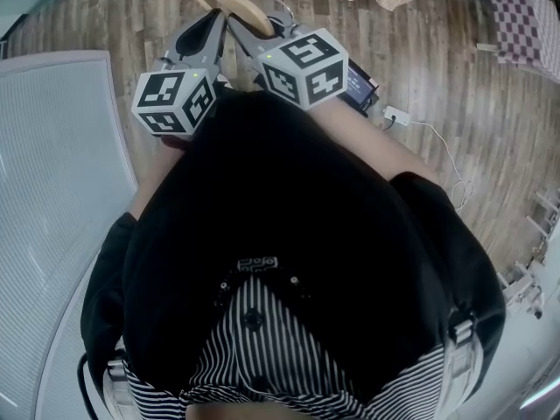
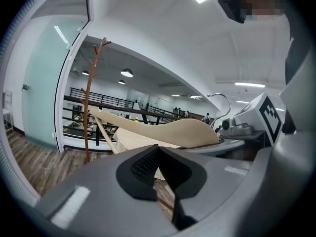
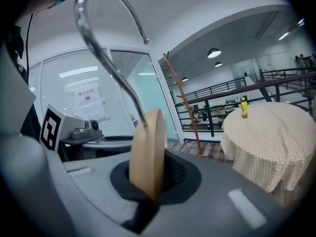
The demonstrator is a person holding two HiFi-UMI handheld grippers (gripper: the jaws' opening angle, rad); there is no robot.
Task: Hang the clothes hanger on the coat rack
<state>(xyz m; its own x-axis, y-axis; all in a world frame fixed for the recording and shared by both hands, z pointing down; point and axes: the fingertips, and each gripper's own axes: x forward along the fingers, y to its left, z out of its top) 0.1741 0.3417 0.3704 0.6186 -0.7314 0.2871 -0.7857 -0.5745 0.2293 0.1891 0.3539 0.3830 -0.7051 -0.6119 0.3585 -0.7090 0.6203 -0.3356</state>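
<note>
Now | clothes hanger (image 3: 148, 152) hook (image 3: 106, 58) up, long axis level | right gripper (image 3: 152, 179) clamps it | left gripper (image 2: 160, 177) apparently gripping its bar (image 2: 104, 132)

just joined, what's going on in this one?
A person holds a wooden clothes hanger in the right hand-held gripper, which is shut on the hanger's body just below its metal hook. The left hand-held gripper is alongside, jaws together, apparently with nothing between them. The coat rack stands some way ahead, so the hanger isn't hung yet.
</note>
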